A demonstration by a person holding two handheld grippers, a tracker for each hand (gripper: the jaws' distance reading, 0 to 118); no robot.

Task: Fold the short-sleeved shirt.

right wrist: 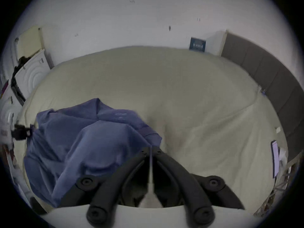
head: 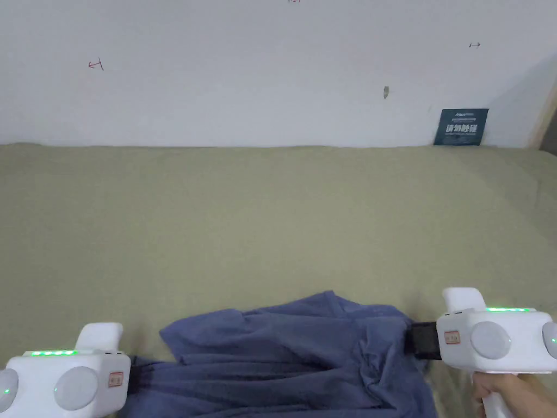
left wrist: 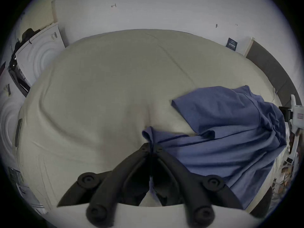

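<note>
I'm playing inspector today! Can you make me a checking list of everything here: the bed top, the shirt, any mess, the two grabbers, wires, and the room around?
Surface: bed cover, pale green-beige, softly wrinkled, mostly bare.
Job's things: blue shirt, bunched and creased at the near edge, not yet folded; one sleeve spread flat toward the wall.
Clutter: nothing seen on the cover.
Grippers: left gripper, jaws closed on a shirt edge; right gripper, jaws closed on the shirt's other side. Cloth stretches between them.
Cables: nothing seen.
Surroundings: white wall with small pen marks; dark blue sign leaning at its base; grey padded panel to the right; white appliances to the left.
</note>
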